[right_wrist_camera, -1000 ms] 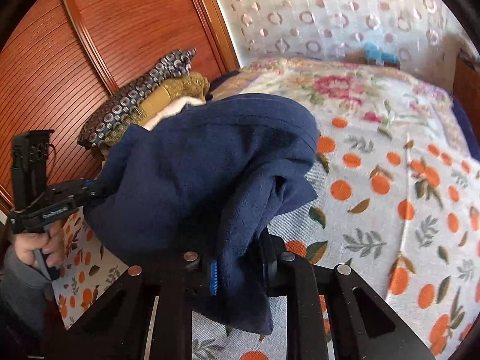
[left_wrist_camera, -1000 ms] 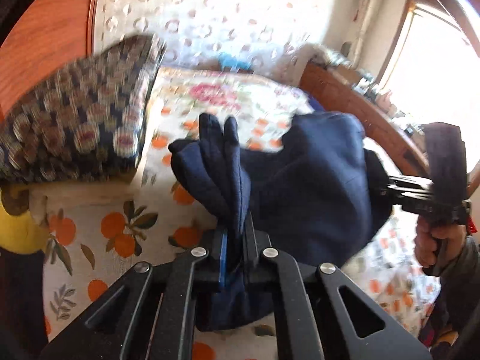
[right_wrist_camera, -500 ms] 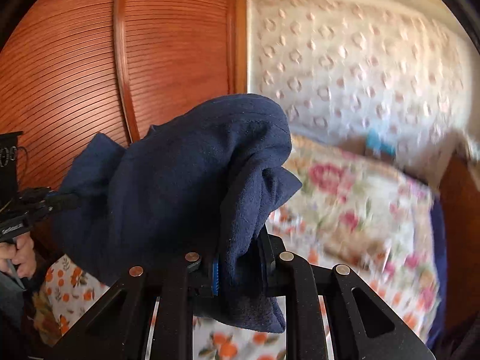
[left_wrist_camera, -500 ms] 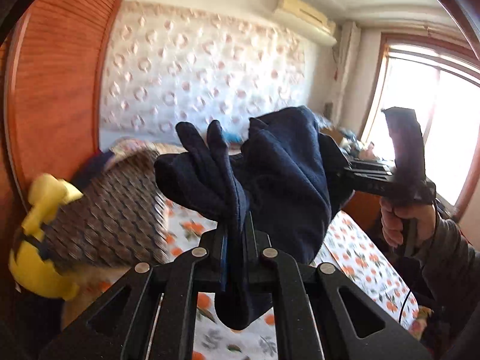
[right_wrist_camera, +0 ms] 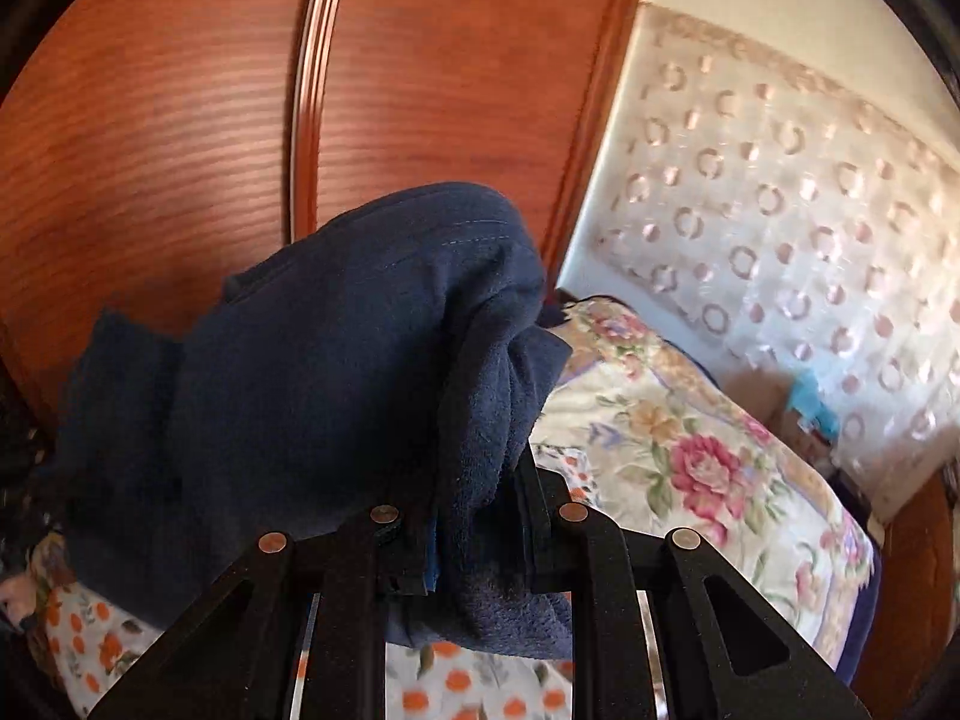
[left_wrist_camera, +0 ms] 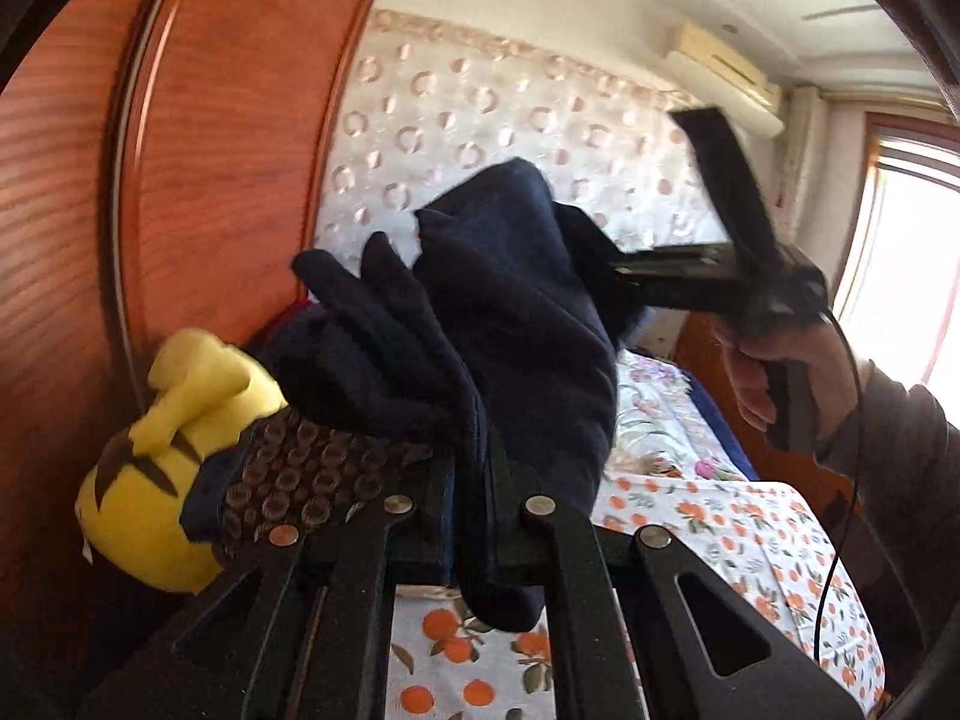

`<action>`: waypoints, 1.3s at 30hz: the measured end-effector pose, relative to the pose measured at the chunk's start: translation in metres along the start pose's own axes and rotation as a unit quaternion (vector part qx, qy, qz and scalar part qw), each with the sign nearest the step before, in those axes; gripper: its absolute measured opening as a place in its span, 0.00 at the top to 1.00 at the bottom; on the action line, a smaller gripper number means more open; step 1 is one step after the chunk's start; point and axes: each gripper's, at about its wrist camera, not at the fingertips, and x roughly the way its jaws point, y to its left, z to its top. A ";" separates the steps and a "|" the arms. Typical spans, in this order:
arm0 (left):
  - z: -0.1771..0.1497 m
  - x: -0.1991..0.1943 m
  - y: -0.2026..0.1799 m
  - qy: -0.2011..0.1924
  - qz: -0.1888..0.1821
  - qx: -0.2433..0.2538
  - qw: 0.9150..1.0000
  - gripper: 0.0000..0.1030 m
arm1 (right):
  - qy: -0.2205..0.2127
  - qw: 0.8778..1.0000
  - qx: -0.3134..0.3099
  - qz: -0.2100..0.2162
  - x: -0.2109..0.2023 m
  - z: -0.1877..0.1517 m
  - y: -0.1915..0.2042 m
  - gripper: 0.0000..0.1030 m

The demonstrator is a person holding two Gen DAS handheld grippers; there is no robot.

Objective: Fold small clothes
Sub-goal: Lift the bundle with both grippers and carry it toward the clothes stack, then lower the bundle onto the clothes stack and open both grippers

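My left gripper is clamped shut on a thin bunched edge of the navy fleece garment, and my right gripper is closed on a thicker roll of the same cloth; the fabric fills the gap between both pairs of jaws. The garment hangs in the air between the two tools, clear of the orange-print bedsheet below.

A second ago the cloth sat low over the sheet with the patterned folded pile to one side. Now both views show the wooden wardrobe panel and the dotted curtain, so I have raised and swung the piece toward the wardrobe side. The right tool, seen from the left camera, also sits higher and has tilted over. I judge this a carry of a folded piece toward the pile beside the yellow plush toy, not a fresh fold.

No brand, label or writing is readable anywhere; motion blur smears the far wall.
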 end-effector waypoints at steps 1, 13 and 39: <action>-0.005 0.005 0.002 0.002 0.012 -0.006 1.000 0.92 | 0.008 1.000 -0.006 0.004 0.016 0.005 0.002 0.82; -0.052 0.004 0.005 -0.009 0.069 -0.075 0.995 0.90 | 0.045 0.997 0.025 0.055 0.114 0.020 -0.025 0.57; -0.041 -0.007 0.002 0.027 0.111 -0.002 0.993 0.44 | -0.032 0.989 0.123 0.075 0.073 -0.045 -0.042 0.45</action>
